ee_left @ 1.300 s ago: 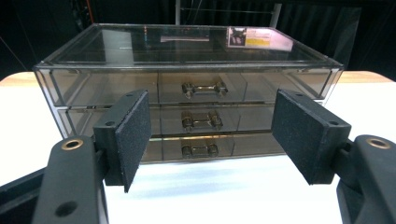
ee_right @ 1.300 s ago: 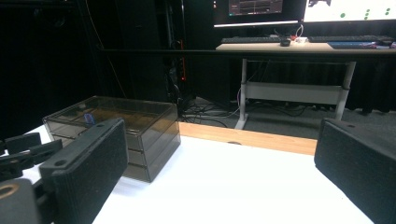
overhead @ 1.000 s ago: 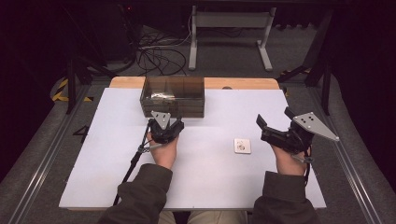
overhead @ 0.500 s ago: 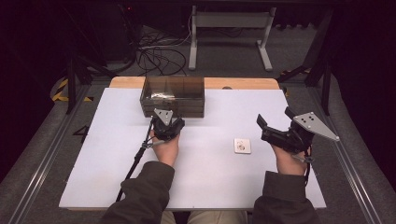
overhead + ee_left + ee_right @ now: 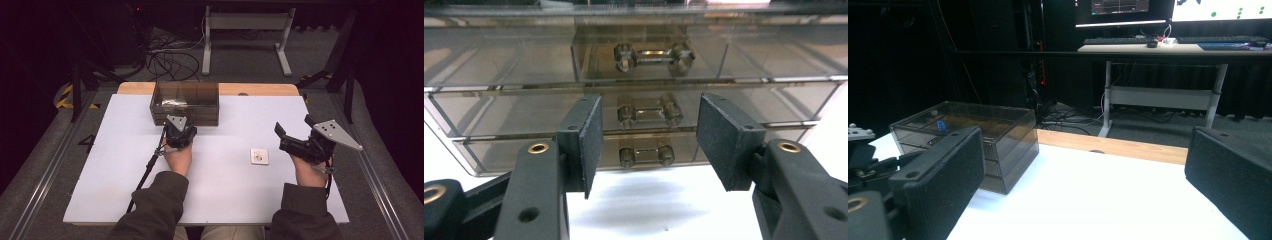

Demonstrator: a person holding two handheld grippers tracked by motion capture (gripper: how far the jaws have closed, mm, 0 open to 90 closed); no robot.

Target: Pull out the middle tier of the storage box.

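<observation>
A smoked-clear drawer chest [image 5: 185, 103] stands at the far middle of the white worktop [image 5: 115, 165], its three drawers facing the person. The middle drawer's handle [image 5: 650, 110] sits just beyond the left gripper [image 5: 649, 137], framed between the two black pads [image 5: 590, 142] but untouched by either; the top handle [image 5: 654, 55] lies above it and the bottom handle [image 5: 646, 155] below. The jaws have just been closing and now stand partly open, with nothing pressed between them. In the high view the left gripper [image 5: 179, 131] hovers just in front of the chest, closer to its front than a second ago, when it hung slightly farther back and to the left. To the right of the chest and nearer the person lies a small white square plate [image 5: 259, 156]. Farther right again, well apart from the chest, the right gripper [image 5: 292, 137] is held wide open and empty, in the same spot as before.
</observation>
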